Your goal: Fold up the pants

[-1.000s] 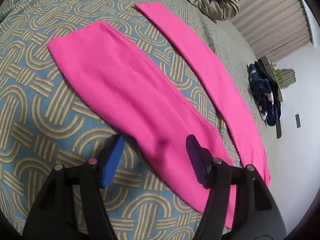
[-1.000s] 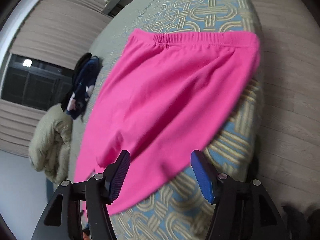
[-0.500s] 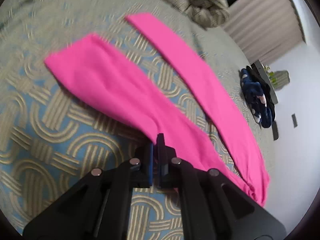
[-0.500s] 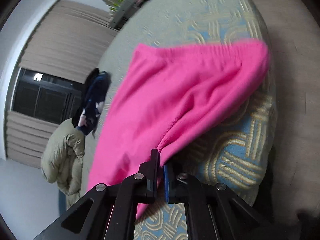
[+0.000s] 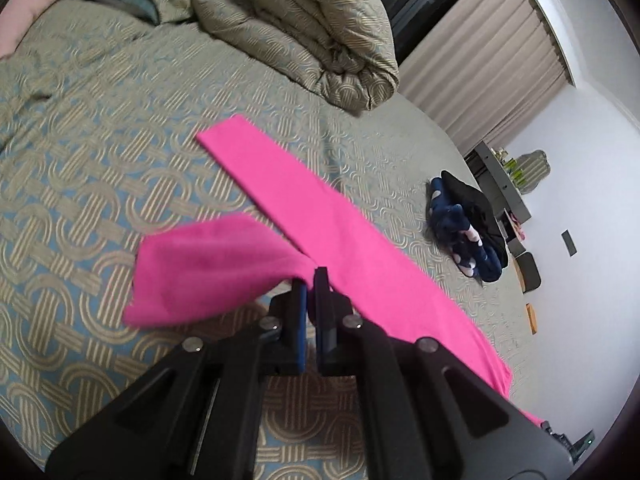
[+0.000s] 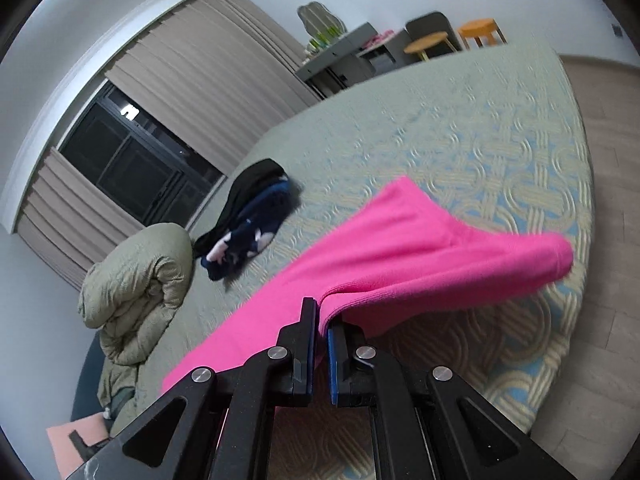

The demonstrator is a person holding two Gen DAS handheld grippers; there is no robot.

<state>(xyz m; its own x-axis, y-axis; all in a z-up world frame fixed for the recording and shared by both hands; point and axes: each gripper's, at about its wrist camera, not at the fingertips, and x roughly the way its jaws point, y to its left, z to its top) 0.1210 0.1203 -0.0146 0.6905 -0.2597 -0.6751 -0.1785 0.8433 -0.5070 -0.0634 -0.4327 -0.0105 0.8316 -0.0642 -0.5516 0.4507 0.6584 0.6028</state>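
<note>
Left claw (image 5: 310, 280) is clamped shut on a fold of the pink pants (image 5: 360, 264), its two blue-padded fingers (image 5: 298, 304) pressed together with the fabric pinched between them. From that pinch one leg hangs lifted off the bed (image 5: 80, 152) and droops to the left, its loose end blurred. Just past the fingertips the other leg lies flat on the patterned bedspread, running diagonally from the near right toward the middle of the bed, where its cuff ends square.

Right claw (image 6: 323, 320) is likewise closed on the pants (image 6: 420, 248), gripping a folded edge between its pads (image 6: 332, 352). Fabric rises from the pinch and stretches to the right, held clear of the bed (image 6: 500, 128), with its far tip blurred near the mattress edge. To the left of the fingers the rest of the garment slopes down onto the bedspread.

Farther off, a heap of dark blue and black clothes (image 5: 464, 224) lies on the bed, well apart from the pants. A rolled olive comforter (image 5: 304, 24) sits beyond it at the far side. Behind the bed stand beige curtains (image 6: 208, 68) around a dark window (image 6: 132, 160), a grey desk (image 6: 340, 56) and a yellow stool (image 6: 480, 30) against the white wall.
</note>
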